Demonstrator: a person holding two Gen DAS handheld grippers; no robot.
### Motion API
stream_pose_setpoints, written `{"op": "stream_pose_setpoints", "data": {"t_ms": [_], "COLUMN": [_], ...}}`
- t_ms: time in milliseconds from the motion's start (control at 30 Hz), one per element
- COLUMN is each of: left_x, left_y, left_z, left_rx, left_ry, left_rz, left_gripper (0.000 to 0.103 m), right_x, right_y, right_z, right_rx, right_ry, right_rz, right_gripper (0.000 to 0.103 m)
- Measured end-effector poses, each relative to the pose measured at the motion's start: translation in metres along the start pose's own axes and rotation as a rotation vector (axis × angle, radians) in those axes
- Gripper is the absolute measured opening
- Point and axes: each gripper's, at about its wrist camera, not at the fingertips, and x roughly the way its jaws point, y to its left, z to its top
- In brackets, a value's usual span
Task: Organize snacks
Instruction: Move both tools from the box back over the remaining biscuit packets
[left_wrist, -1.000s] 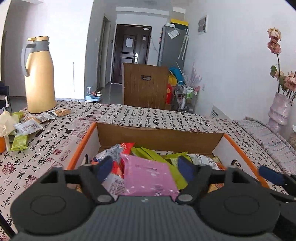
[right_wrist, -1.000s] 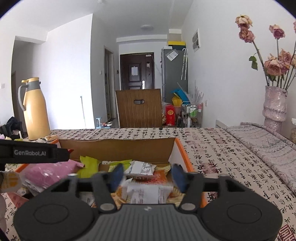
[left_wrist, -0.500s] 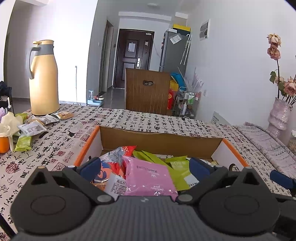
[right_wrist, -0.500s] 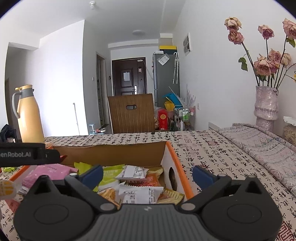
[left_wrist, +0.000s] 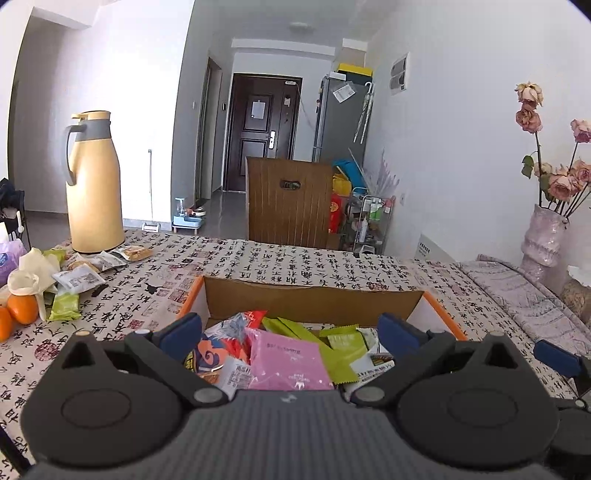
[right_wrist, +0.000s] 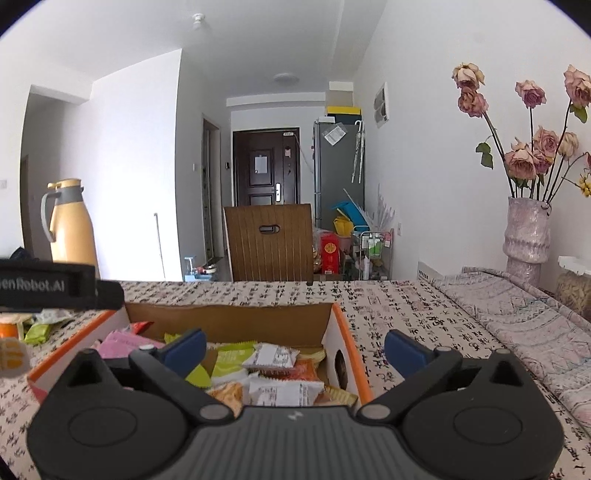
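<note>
You are holding the left gripper (left_wrist: 291, 330) over the near edge of the cardboard box (left_wrist: 314, 297), its jaws spread fully apart with nothing between the pads. You are holding the right gripper (right_wrist: 293, 345) at the box's right end, jaws equally wide and gripping nothing; its right finger is hanging outside the orange-edged wall.

The box is sitting on the calligraphy-print tablecloth (left_wrist: 295, 258) with its long axis running left to right across your view, open top facing up. Inside, a pink packet (left_wrist: 288, 360) is lying flat on the pile, its length running away from you toward the box's far wall. Green packets (left_wrist: 314, 338) are slanting beside it on its right. At the right end, white wrappers (right_wrist: 280, 391) and orange ones are lying jumbled.

More snacks (left_wrist: 77, 277) are lying loose on the cloth, well apart from the box, near the yellow thermos jug (left_wrist: 94, 184) and the oranges (left_wrist: 22, 308).
</note>
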Motion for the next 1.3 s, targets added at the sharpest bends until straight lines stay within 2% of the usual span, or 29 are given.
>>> {"op": "stream_pose_setpoints", "data": {"t_ms": [267,567,933,1300], "left_x": [-0.019,-0.029,-0.027,-0.019], "left_y": [0.008,0.028,0.057,0.057], "left_z": [-0.012,-0.042,-0.082,-0.097], "left_rx": [0.017,0.034,0.044,0.048], "left_ry": [0.036,0.115,0.209,0.211], "left_rz": [0.002,0.013,0.035,-0.003], "left_gripper": [0.103,0.103,0.103,0.103], "right_x": [-0.019,-0.028,-0.013,0.023], "right_y": [-0.002,0.002,0.002,0.012], "right_z": [-0.01,-0.035,-0.056,-0.063], "right_rx": [-0.021,-0.071,-0.085,-0.063], "right_ry": [0.046,0.165,0.328,0.431], "right_rz": [0.009,0.046,0.073,0.075], "right_gripper": [0.103,0.103,0.103,0.102]}}
